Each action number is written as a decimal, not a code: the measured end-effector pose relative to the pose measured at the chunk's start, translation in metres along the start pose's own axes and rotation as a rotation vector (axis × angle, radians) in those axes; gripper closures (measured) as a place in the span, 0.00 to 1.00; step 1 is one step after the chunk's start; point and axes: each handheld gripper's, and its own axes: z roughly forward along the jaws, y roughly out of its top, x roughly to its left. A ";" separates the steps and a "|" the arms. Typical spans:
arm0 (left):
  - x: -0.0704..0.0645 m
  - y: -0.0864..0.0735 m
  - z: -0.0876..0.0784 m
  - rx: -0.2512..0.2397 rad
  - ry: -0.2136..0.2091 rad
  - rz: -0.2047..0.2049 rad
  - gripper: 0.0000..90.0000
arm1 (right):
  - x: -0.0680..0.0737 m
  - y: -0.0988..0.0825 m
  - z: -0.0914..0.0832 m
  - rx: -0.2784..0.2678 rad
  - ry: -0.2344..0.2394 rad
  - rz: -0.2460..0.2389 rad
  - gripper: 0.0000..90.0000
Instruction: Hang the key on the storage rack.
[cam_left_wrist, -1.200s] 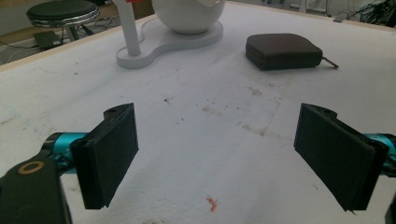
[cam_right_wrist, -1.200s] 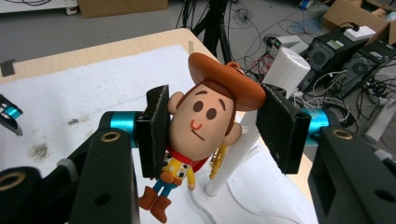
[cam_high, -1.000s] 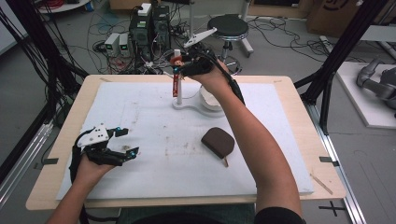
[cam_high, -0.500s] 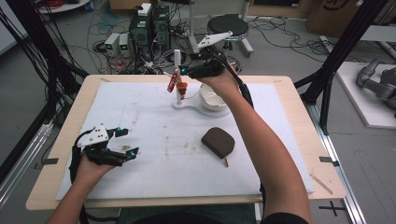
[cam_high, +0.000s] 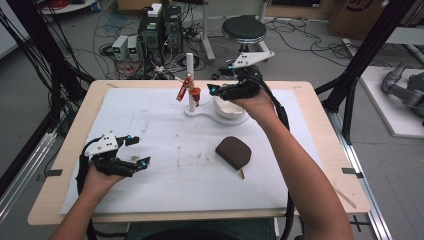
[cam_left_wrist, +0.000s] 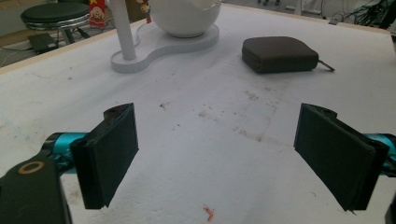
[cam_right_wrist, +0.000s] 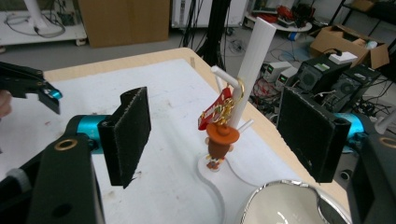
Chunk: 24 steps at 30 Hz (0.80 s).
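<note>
The little keychain figure (cam_right_wrist: 219, 142) hangs with its red tag (cam_right_wrist: 214, 109) from a peg on the white post (cam_right_wrist: 251, 70) at the far side of the table, and the right gripper (cam_right_wrist: 219, 135) sits just short of it with jaws wide and nothing held. If that hand shifts sideways, a jaw could clip the charm off its peg or rock the stand (cam_high: 200, 108) against the white bowl (cam_high: 227, 105). The left gripper (cam_high: 136, 150), also wide and empty, rests near the front edge, well apart from the brown pouch (cam_high: 233, 151).
</note>
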 end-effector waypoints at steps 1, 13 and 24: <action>0.000 0.001 0.001 -0.003 -0.002 -0.001 0.15 | 0.001 -0.003 -0.004 0.005 0.003 0.007 0.28; 0.001 0.011 0.018 -0.014 -0.017 0.021 0.15 | 0.016 -0.048 -0.039 -0.031 -0.009 0.030 0.24; 0.003 0.015 0.025 -0.024 -0.018 0.045 0.15 | 0.019 -0.091 -0.055 -0.027 -0.034 0.085 0.24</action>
